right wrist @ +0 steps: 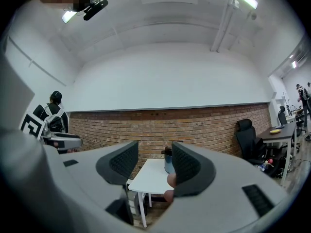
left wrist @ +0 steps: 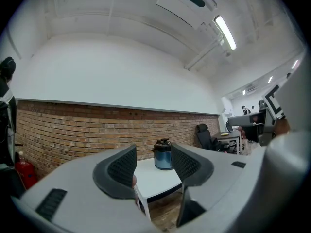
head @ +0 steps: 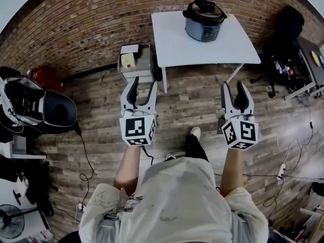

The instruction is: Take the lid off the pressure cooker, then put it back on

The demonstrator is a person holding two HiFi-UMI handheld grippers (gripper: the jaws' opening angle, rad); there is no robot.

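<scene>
A blue-grey pressure cooker (head: 204, 20) with its black lid (head: 204, 7) on top stands at the far side of a white table (head: 202, 47). Both grippers are held level over the wooden floor, well short of the table. The left gripper (head: 144, 86) is open with nothing between its jaws. So is the right gripper (head: 234, 85). In the left gripper view the cooker (left wrist: 163, 155) shows far off between the jaws of the left gripper (left wrist: 153, 164). In the right gripper view the right gripper (right wrist: 154, 164) partly hides the cooker (right wrist: 168, 160) behind its right jaw.
A small cabinet with a beige box (head: 132, 59) stands against the table's left side. A black office chair (head: 286, 29) is at the right, a dark seat and bags (head: 50, 113) at the left. Cables and a power strip (head: 281, 171) lie on the floor.
</scene>
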